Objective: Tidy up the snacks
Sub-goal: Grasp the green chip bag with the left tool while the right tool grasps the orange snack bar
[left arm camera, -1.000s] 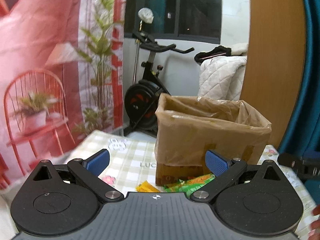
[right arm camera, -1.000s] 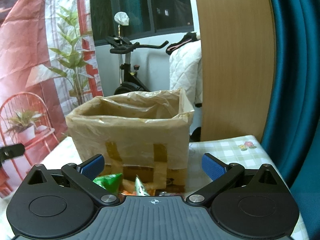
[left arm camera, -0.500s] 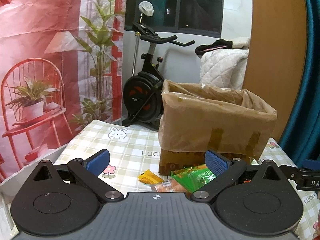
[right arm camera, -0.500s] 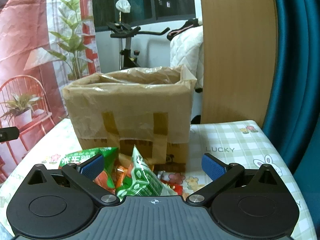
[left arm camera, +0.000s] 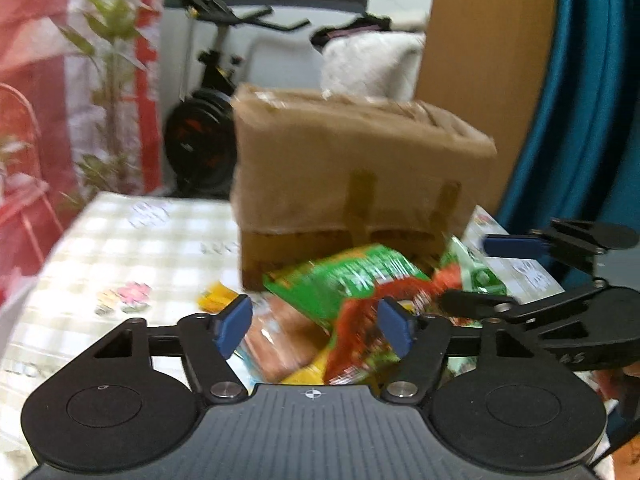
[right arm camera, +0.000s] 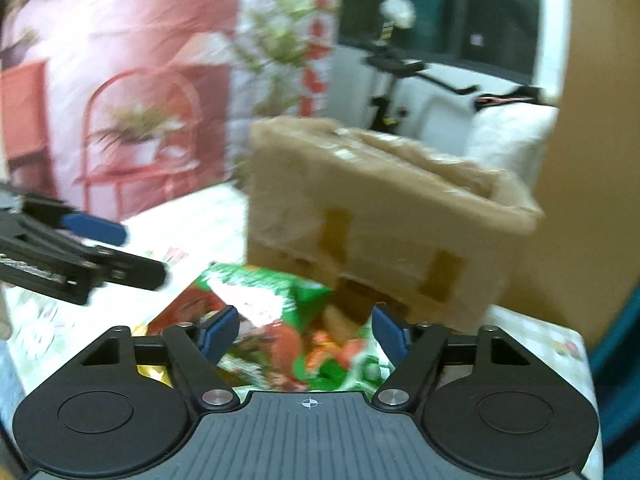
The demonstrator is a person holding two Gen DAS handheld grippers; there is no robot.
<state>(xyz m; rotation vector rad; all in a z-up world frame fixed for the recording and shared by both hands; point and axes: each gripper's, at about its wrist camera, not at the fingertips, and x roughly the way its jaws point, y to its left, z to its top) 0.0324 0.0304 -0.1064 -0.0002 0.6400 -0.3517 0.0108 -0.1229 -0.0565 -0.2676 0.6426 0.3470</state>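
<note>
Two grippers over the snack pile (left arm camera: 352, 300), both pointing down at it. Left gripper (left arm camera: 314, 326): jaws closing, about half open, packets between the blue pads, pads not clearly pressing (frames blurred). Right gripper (right arm camera: 306, 330): jaws closing too, green bag (right arm camera: 272, 292) between its pads, contact unclear. Pile lies on the checked cloth (left arm camera: 132, 248), just in front of the lined box (left arm camera: 360, 176). Bike (left arm camera: 208, 92) behind.

Exercise bike (left arm camera: 208, 120) beside teal curtain (left arm camera: 580, 120)
</note>
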